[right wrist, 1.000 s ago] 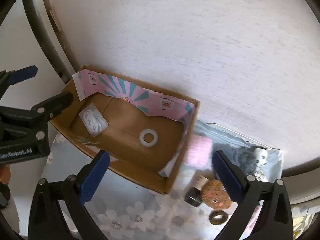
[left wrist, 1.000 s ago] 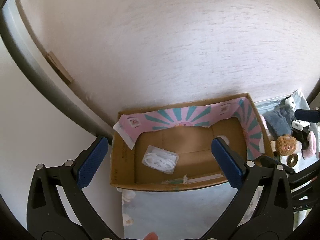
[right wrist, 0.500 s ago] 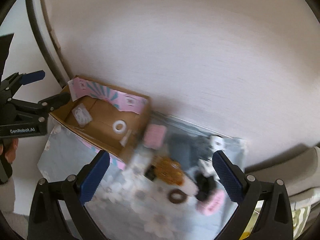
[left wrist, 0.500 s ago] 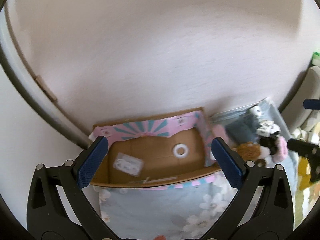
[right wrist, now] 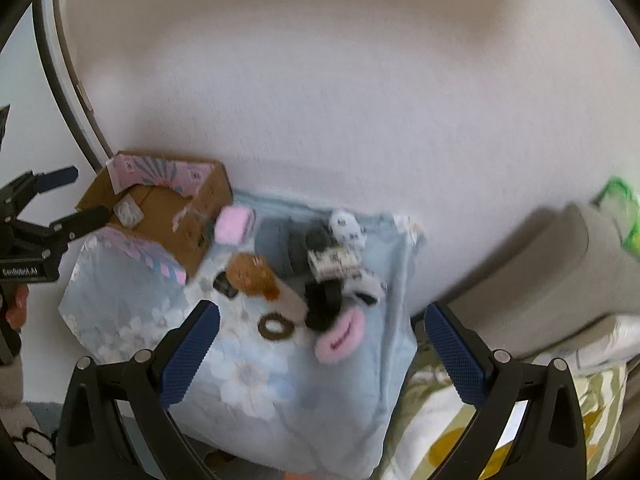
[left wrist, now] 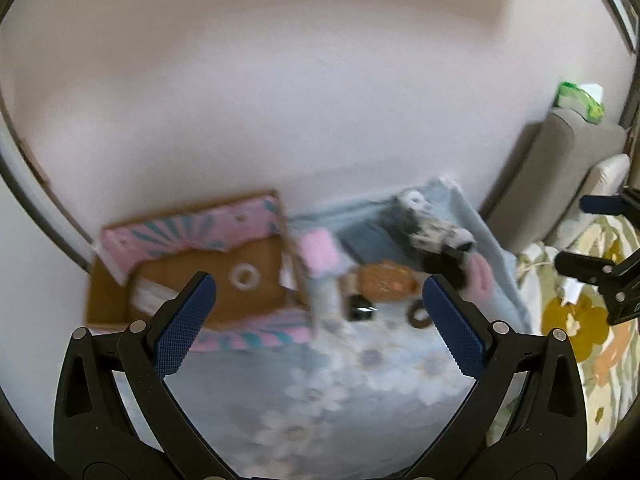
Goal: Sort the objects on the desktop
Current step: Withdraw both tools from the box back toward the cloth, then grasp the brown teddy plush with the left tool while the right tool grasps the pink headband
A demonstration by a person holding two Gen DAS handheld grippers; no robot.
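Note:
An open cardboard box (left wrist: 108, 300) (right wrist: 200, 200) with a pink and teal lining stands at the left end of a pale blue floral cloth (left wrist: 312, 392) (right wrist: 260, 380). Inside lie a white ring (left wrist: 244, 278) and a clear packet (right wrist: 128, 212). To the right of the box lie small things in a blurred heap: a pink block (right wrist: 234, 224), a brown furry toy (right wrist: 250, 272), a brown ring (right wrist: 274, 326), a pink oval pad (right wrist: 340, 338), black and white pieces (right wrist: 336, 260). My left gripper (left wrist: 316, 324) and right gripper (right wrist: 320, 356) both hang open and empty, well above the cloth.
A white wall fills the back. A grey cushion (right wrist: 552, 276) with a green packet (right wrist: 624, 216) on it sits at the right, and a yellow floral fabric (left wrist: 580, 320) lies beside the cloth. A curved dark rail (right wrist: 64, 80) runs down the left.
Both grippers have pulled back and up from the box, so the box looks smaller and the whole cloth with the heap has come into view. Both stay open.

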